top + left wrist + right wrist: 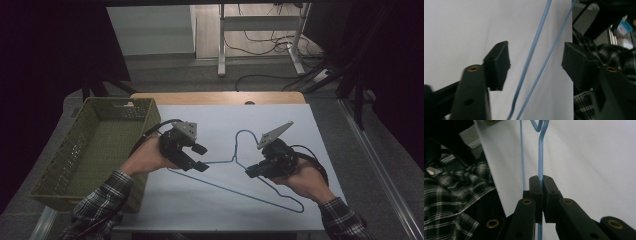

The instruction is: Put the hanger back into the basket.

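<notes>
I am pinching the thin, light, springy blue wire hanger [235,170] with my right tool [251,172] beside its neck, while my left tool [200,157] is straddling its wires, spread.

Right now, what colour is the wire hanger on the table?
Light blue. The wire hanger shows best in the right gripper view, clamped between the fingers.

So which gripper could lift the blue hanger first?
Probably the right gripper. Its jaws are already shut on the hanger, pinching one blue wire. The left gripper is open, with two wires passing between its jaws, so it would need to close first.
</notes>
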Available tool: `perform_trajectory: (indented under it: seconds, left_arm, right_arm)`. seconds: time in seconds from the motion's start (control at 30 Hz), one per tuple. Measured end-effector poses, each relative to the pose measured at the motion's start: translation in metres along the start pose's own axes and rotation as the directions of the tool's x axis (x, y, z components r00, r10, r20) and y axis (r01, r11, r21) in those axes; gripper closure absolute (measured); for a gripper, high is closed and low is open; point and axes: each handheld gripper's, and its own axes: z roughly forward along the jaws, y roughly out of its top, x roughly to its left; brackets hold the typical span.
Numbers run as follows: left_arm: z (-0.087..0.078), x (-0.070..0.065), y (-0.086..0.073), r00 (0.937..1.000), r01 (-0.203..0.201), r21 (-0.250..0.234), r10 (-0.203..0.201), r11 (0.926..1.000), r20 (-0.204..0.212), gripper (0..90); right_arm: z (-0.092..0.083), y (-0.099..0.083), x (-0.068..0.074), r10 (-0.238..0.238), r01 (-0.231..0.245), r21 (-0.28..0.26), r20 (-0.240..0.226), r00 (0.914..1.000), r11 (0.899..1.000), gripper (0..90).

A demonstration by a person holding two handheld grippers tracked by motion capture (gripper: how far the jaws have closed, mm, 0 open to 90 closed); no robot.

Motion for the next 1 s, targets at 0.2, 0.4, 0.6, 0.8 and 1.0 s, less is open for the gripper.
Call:
perform_trajectory:
  seconds: [0.2,0.4,0.6,0.8,1.0]
  left_arm:
    - [0.014,-0.001,0.001,0.9964,-0.016,0.07,0.01,0.9974,0.084,62.0]
    - [0.018,-0.002,0.001,0.9879,-0.027,0.106,0.01,0.9941,0.155,80.2]
    - [0.02,-0.013,0.0,0.9888,-0.034,0.139,0.013,0.9897,0.148,86.8]
    - [0.016,-0.02,-0.003,0.9858,0.033,0.075,-0.044,0.9967,0.162,87.1]
    - [0.008,-0.021,-0.007,0.993,0.039,0.045,-0.044,0.9982,0.11,87.2]
  right_arm:
    - [0.008,0.006,0.005,-0.05,0.051,0.023,-0.042,0.9979,0.998,87.7]
    - [0.012,0.011,0.009,-0.082,0.085,0.038,-0.064,0.9945,0.996,87.7]
    - [0.016,0.012,0.006,-0.098,0.105,0.069,-0.093,0.9908,0.992,87.0]
    - [0.016,0.015,0.003,-0.107,0.113,0.087,-0.073,0.9916,0.99,81.3]
    - [0.011,0.016,-0.002,-0.094,0.094,0.043,0.0,0.9955,0.995,55.2]
